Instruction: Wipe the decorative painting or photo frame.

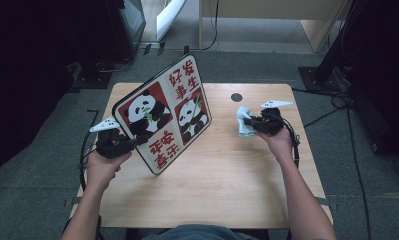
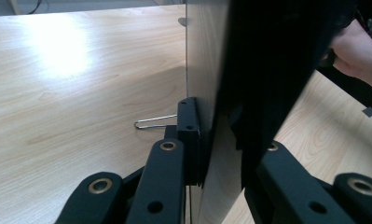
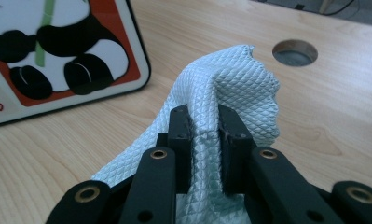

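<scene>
A person's left gripper point(image 1: 137, 141) clamped the lower left edge of a panda picture board point(image 1: 163, 113), its jaws pressed flat against both faces of the panel, which stood tilted on one corner above the wooden table point(image 1: 227, 175). In the left gripper view the board point(image 2: 207, 70) rose edge-on straight up from between the jaws, with a thin wire stand point(image 2: 153, 122) lying on the tabletop just beyond the jaw on the left of that view. To the right, well apart from the board, the right gripper point(image 1: 251, 121) pinched a pale blue waffle-textured cloth point(image 1: 243, 120), narrow jaws biting a fold. The cloth point(image 3: 230, 88) bunched up over the jaw tips, and a round cable hole point(image 3: 294, 52) sat in the table just beyond it.
</scene>
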A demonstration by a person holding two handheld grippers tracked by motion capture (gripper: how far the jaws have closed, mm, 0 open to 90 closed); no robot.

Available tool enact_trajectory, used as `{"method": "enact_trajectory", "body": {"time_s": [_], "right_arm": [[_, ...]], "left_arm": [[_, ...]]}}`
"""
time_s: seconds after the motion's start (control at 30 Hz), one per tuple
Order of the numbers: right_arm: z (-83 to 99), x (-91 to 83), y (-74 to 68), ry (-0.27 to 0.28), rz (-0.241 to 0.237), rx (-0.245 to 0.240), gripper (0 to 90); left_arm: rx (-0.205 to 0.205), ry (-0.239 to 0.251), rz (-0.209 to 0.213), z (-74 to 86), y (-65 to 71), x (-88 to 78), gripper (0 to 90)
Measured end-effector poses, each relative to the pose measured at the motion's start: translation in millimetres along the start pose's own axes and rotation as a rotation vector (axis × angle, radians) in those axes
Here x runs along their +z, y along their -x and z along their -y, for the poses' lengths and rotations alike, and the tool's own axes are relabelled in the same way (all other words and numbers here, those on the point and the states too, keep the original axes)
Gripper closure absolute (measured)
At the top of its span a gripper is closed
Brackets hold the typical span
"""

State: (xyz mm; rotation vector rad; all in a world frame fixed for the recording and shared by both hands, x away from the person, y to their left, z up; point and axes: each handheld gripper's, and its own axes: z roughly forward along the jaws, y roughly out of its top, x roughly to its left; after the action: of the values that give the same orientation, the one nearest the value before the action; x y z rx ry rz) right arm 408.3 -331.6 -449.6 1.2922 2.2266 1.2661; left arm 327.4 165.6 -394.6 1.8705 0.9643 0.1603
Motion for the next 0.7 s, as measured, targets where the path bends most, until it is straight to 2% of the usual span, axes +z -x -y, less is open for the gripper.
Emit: {"method": "enact_trajectory", "body": {"time_s": [0.13,0.43,0.7], "right_arm": [[-6.0,-7.3,-6.2,0.019,-0.018,-0.007,78.5],[-18.1,-18.4,-21.4,0.032,-0.046,-0.048,78.4],[-42.2,-23.4,-42.2,0.039,-0.088,-0.071,78.5]], "left_arm": [[-0.009,-0.001,0.011,1.9,2.9,-1.4,81.0],[0.014,-0.019,0.048,8.2,11.9,-8.2,80.9],[0.028,-0.029,0.07,11.5,15.5,-13.2,80.9]]}}
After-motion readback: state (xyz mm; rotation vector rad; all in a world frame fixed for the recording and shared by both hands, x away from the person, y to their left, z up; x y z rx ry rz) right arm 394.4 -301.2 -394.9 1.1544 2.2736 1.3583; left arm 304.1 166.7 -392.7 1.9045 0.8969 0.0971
